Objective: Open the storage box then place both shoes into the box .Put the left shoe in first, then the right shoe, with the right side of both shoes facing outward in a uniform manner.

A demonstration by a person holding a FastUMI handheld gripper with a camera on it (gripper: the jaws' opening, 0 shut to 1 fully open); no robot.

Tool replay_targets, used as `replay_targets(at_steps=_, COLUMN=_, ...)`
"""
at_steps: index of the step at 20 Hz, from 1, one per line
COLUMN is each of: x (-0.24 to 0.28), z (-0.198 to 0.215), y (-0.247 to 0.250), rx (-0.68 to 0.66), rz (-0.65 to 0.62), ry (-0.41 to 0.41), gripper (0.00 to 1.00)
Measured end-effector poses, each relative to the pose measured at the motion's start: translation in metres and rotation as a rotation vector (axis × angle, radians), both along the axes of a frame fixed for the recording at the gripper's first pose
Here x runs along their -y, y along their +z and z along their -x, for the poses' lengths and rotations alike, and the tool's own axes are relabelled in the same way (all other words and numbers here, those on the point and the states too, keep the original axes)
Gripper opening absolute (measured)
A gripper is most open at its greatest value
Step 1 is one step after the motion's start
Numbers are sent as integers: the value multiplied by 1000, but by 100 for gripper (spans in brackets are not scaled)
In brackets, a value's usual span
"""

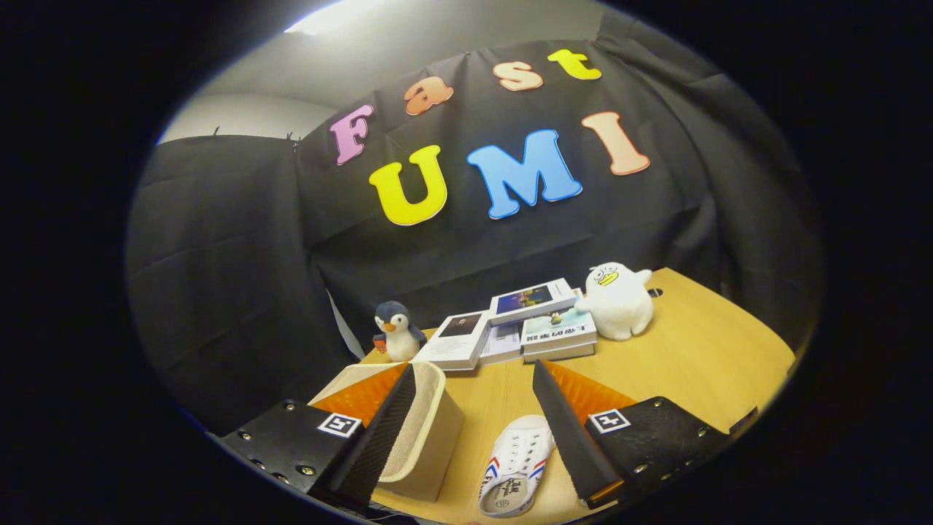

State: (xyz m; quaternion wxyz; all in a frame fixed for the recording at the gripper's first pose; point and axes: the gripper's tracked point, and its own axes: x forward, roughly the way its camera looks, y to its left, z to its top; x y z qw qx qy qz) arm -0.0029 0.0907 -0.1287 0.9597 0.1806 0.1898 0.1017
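1. Black cloth hangs behind a pale wooden table (685,350), and I am holding my tongs raised above its near end, looking along the two fingers toward the back.

2. My gripper (474,379) is released: the fingers stand wide apart with bare tabletop between them, and neither presses on anything. I judge that spread suits a move onto something broad, a box lid or a shoe's body.

3. One beige storage box (423,437) sits just under and beside my left finger, which crosses in front of it. I can see its mesh-like inner wall and rim, so it looks open on top already (though the finger hides enough that I would not swear to a lid being off or folded back).

4. One white shoe (514,467) with red and blue side stripes lies on the table close beside the right finger, near its inner edge, laces up and insole showing. Whether it is the left or the right one I cannot tell from this angle.

5. Box and shoe lie near each other, probably so the carry is short.

6. At the far end, well apart from my work, sit a penguin toy (397,332), a spread of books (510,328) and a white plush duck (618,300); I take them for clutter to steer clear of.

7. No shoe is in the box yet, so I judge the placing not begun.
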Motion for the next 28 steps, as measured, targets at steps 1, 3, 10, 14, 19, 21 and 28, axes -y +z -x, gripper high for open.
replay_targets(at_steps=1, x=-6, z=2, y=-7, rx=-23, rz=-20, ry=10, gripper=98)
replay_targets(at_steps=3, x=-16, z=6, y=-19, rx=-73, rz=-61, ry=30, gripper=98)
replay_targets(at_steps=10, x=-47, z=21, y=-53, rx=-244, rz=-221, ry=91, gripper=98)
replay_targets(at_steps=14, x=-64, z=27, y=-65, rx=-327, rz=-332, ry=123, gripper=97)
replay_targets(at_steps=19, x=-85, z=36, y=-77, rx=-422, rz=-452, ry=152, gripper=97)
replay_targets(at_steps=21, x=-94, z=38, y=-80, rx=-452, rz=-498, ry=165, gripper=97)
replay_targets(at_steps=28, x=-109, z=43, y=-79, rx=-534, rz=-652, ry=181, gripper=91)
